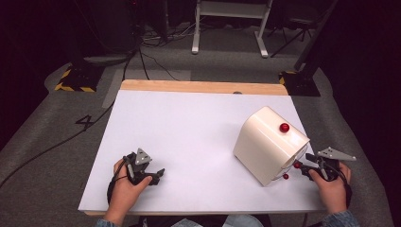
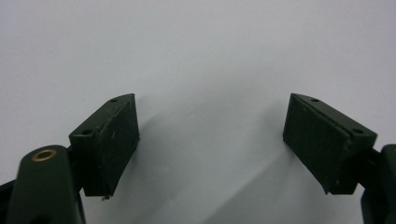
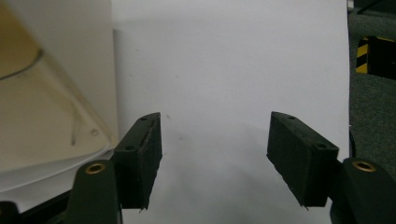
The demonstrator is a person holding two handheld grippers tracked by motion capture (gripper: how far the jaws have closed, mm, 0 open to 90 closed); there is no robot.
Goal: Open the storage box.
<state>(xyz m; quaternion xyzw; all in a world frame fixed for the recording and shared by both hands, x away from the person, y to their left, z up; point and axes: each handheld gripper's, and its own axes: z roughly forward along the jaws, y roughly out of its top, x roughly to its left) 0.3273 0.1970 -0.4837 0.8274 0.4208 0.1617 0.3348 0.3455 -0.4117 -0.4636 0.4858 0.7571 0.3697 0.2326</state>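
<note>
Two tongs sit near the counter's [image 1: 189, 137] front edge, one in each hand. The left tongs [image 1: 158, 174] lie toward the front-left corner, gripped by the left hand [image 1: 125, 182], tips aimed right along the front edge. In the left gripper view the left tongs [image 2: 210, 140] stand wide apart with nothing but white counter [image 2: 201, 56] between them. The right tongs [image 1: 302, 168] are at the front-right, held by the right hand [image 1: 333, 182], tips aimed left at the box [image 1: 269, 144] and very close to its front face; whether they touch cannot be told. In the right gripper view the right tongs [image 3: 215, 154] are also apart and hold nothing, with the box [image 3: 51, 93] just beside the left jaw and white counter [image 3: 233, 60] ahead.

There is one box, cream and glossy with rounded edges, standing on the right half of the counter, nearer the front-right corner than the back. It carries three small red knobs: one knob [image 1: 284, 127] on its top, two on the low front face toward the right tongs. That face shows a clear curved panel. Its long axis runs from front-right to back-left, the knobbed end facing the front-right corner.

Beyond the counter's wooden back edge lie grey floor [image 1: 217, 61], cables and stand legs.
</note>
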